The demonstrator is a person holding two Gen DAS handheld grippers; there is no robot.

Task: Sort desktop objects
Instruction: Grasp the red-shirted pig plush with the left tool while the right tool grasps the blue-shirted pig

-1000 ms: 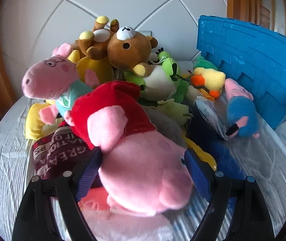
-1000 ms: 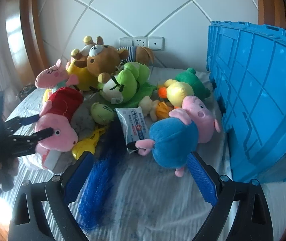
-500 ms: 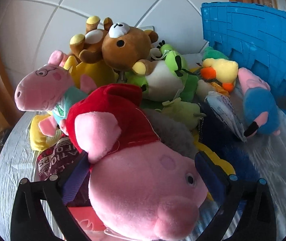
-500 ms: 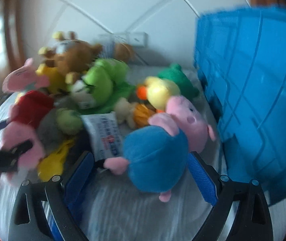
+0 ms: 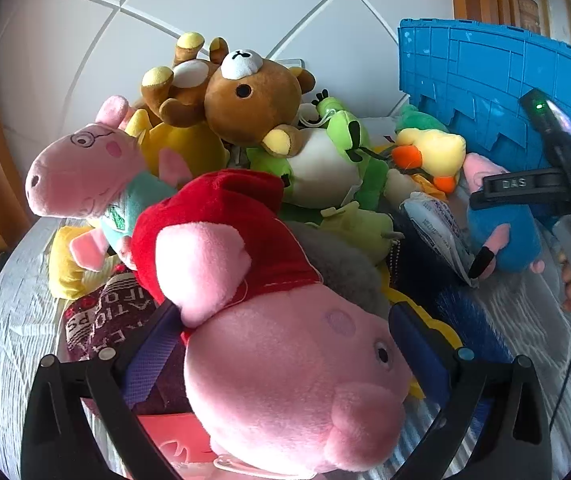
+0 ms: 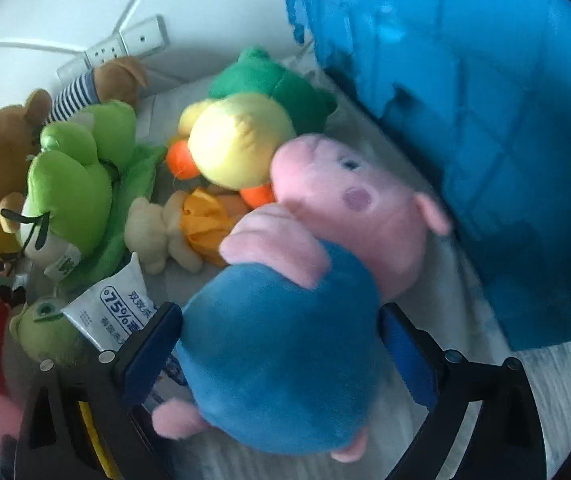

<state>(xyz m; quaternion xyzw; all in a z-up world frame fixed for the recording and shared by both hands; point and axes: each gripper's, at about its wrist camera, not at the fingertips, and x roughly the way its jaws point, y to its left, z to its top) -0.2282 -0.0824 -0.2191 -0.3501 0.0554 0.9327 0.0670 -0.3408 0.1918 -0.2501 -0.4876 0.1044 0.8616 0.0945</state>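
Plush pigs are straddled, not yet clamped: red-dressed pig (image 5: pixel 269 320) between the wide-open left gripper (image 5: pixel 281 344), blue-dressed pig (image 6: pixel 285 344) between the wide-open right gripper (image 6: pixel 281 344), beside the blue crate (image 6: pixel 485 120), presumably for binning.

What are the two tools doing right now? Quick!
Left tool: open, its pads on both sides of the red pig, not squeezing yet.
Right tool: open around the blue pig, not clamped.

Light: bright, soft daylight, few shadows.
Left view: sharp.
Right view: motion-blurred, bluish.
Edges: fisheye-bent, dark corners.
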